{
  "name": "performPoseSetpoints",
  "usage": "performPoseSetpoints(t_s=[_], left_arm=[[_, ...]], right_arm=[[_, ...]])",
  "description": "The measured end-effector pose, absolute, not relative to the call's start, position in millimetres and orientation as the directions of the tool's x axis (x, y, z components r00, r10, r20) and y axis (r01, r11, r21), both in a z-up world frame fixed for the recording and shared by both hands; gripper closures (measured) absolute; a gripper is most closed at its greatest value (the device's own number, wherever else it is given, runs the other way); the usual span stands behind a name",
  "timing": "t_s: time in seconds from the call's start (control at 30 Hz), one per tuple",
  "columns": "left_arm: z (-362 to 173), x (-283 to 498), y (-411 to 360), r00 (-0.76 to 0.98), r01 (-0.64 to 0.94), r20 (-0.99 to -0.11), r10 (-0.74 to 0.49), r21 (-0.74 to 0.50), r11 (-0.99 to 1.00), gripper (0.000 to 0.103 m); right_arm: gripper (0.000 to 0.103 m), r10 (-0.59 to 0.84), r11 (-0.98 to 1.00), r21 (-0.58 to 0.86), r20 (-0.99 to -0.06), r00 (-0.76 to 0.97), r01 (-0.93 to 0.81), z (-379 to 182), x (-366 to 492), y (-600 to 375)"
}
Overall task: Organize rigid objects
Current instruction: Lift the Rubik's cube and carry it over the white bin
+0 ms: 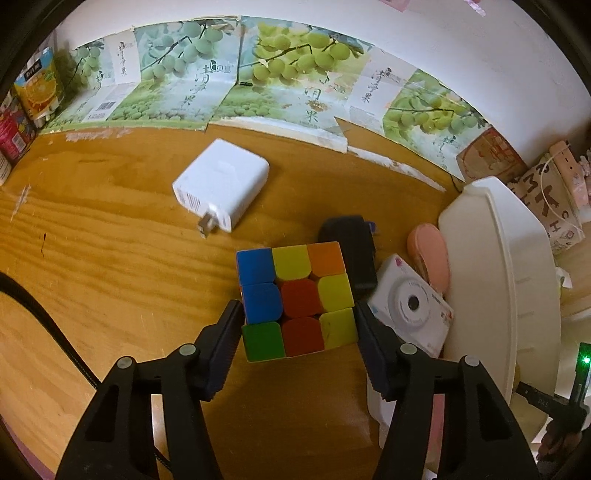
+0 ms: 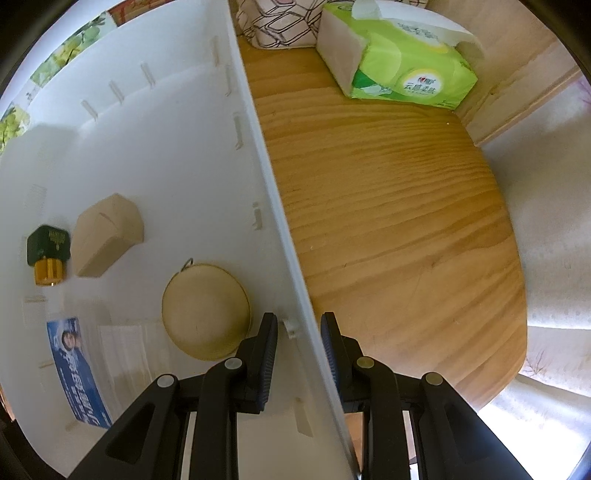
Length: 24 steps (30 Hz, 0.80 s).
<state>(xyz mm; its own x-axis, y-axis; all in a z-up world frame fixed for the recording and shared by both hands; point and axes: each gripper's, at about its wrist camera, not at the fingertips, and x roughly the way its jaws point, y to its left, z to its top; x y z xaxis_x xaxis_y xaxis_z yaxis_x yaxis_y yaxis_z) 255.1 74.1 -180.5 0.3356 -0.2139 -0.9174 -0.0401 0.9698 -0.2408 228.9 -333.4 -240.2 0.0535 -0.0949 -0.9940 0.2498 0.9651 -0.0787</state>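
My left gripper (image 1: 299, 314) is shut on a colourful puzzle cube (image 1: 295, 299), its fingers pressed on the cube's left and right sides above the wooden table. A white charger (image 1: 221, 182), a black adapter (image 1: 354, 251), a white toy camera (image 1: 412, 310) and a pink oval object (image 1: 430, 256) lie on the table by a white bin (image 1: 517, 280). My right gripper (image 2: 299, 339) straddles the white bin's wall (image 2: 273, 221), one finger inside and one outside, closed on it. Inside the bin lie a round beige case (image 2: 205, 312), a beige box (image 2: 107, 234), a green and yellow item (image 2: 48, 251) and a blue packet (image 2: 75, 369).
Grape-print cardboard (image 1: 258, 77) lines the wall behind the table. Juice cartons (image 1: 37, 88) stand at the far left. A green tissue pack (image 2: 399, 62) and a patterned pouch (image 2: 277, 26) lie beyond the bin. The wooden table edge (image 2: 517, 314) curves on the right.
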Motion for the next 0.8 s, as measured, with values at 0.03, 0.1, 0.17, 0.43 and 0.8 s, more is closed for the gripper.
performPoseSetpoints(t_s=[0.03,0.1,0.17,0.43,0.8], left_arm=[[-180.3,251.8,72.4,0.335,-0.042,-0.918,-0.213,-0.241,0.97,0.04],[-180.2,245.4,69.4,0.335,-0.047,-0.917,-0.216,-0.245,0.968,0.04],[-180.1,238.3,66.7,0.336,-0.055,-0.918,-0.213,-0.245,0.968,0.04],[-173.2,215.5,64.7,0.365,-0.126,-0.901,-0.234,-0.297,0.947,0.04],[-149.2,196.2,53.4,0.463,-0.184,-0.85,-0.25,-0.368,0.911,0.04]], right_arm=[[0.078,-0.091,0.968,-0.076,-0.995,0.052,0.241,-240.6,228.1,-332.7],[0.078,-0.08,0.972,-0.068,-0.996,0.048,0.225,-241.3,226.4,-331.6],[0.078,-0.07,0.976,-0.059,-0.997,0.043,0.208,-241.8,225.2,-331.6],[0.078,-0.05,0.992,-0.047,-0.998,0.023,0.116,-242.7,222.6,-323.1],[0.077,-0.027,1.0,-0.027,-1.0,-0.001,-0.003,-242.1,212.6,-309.4]])
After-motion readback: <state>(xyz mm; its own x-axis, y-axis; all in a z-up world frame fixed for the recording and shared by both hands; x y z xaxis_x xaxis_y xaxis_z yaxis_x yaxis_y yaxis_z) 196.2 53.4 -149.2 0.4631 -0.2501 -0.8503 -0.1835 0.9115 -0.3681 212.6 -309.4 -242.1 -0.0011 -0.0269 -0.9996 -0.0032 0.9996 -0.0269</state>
